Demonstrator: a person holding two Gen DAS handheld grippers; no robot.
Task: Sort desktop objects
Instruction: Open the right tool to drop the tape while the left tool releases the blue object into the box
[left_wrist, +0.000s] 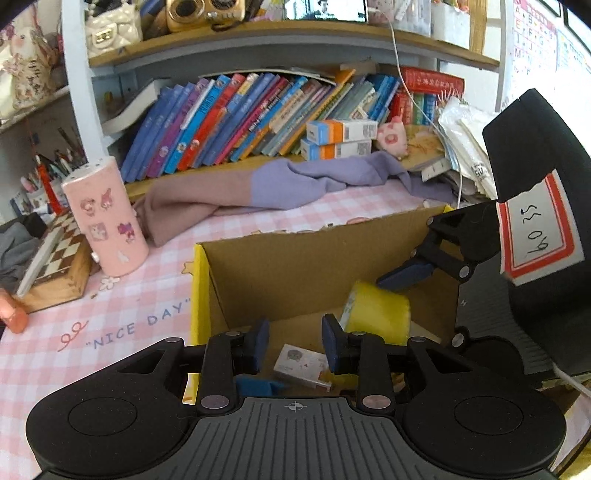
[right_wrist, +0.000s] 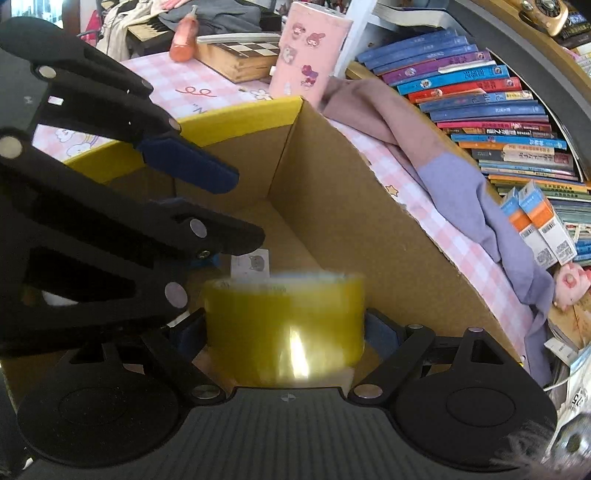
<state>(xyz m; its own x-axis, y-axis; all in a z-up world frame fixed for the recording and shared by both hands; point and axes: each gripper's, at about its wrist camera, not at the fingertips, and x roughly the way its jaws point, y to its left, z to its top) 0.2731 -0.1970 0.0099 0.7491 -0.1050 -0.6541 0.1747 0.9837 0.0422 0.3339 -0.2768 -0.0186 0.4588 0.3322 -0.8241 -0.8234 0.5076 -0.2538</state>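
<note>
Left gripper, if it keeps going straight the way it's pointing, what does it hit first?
Most likely the small white card box lying on the floor of the cardboard box, seen just beyond the left gripper; depth is hard to judge.

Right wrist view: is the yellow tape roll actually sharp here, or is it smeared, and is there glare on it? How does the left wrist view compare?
Right wrist view: the yellow tape roll is motion-blurred, its top rim smeared, with a bright glare streak on its front; the books bend with fisheye distortion. Left wrist view: the roll looks sharper, without that glare, and the cardboard box is crisp.
</note>
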